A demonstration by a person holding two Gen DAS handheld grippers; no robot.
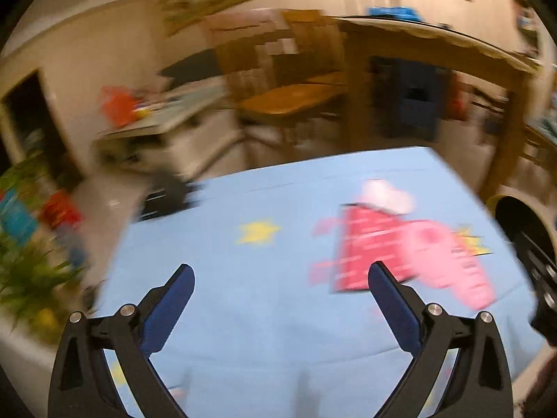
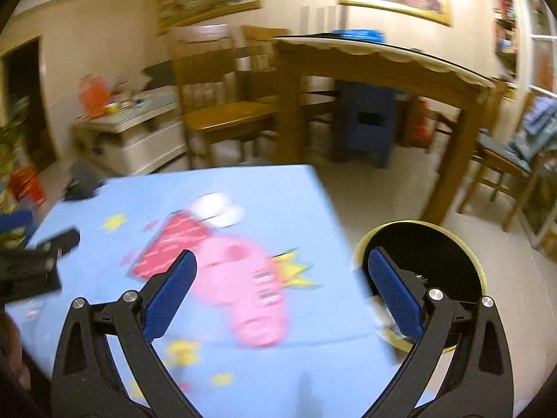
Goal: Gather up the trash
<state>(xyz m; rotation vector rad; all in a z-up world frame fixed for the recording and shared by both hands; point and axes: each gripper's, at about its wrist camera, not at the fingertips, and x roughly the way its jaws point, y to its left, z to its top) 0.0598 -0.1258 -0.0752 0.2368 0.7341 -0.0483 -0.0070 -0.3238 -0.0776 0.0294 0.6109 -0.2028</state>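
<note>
A white, crumpled-looking lump (image 1: pixel 386 195) (image 2: pixel 217 209) lies on the blue cartoon-print tablecloth (image 1: pixel 250 317) (image 2: pixel 278 191), blurred in both views. A round black bin with a yellowish rim (image 2: pixel 428 244) (image 1: pixel 511 216) stands on the floor off the table's right edge. My left gripper (image 1: pixel 281 273) hangs open over the cloth with nothing between its fingers. My right gripper (image 2: pixel 282 257) is open too, straddling the table's right edge, its right finger (image 2: pixel 390 296) over the bin. A small pale blur (image 2: pixel 383 320) shows by that finger; what it is I cannot tell.
A tall wooden table (image 2: pixel 376 59) and wooden chairs (image 2: pixel 222 104) stand beyond on the tiled floor. A low white cabinet with clutter (image 2: pixel 139 132) is at the back left. Green plants (image 1: pixel 31 271) stand left of the table. A dark object (image 2: pixel 81 181) sits past the table's far left corner.
</note>
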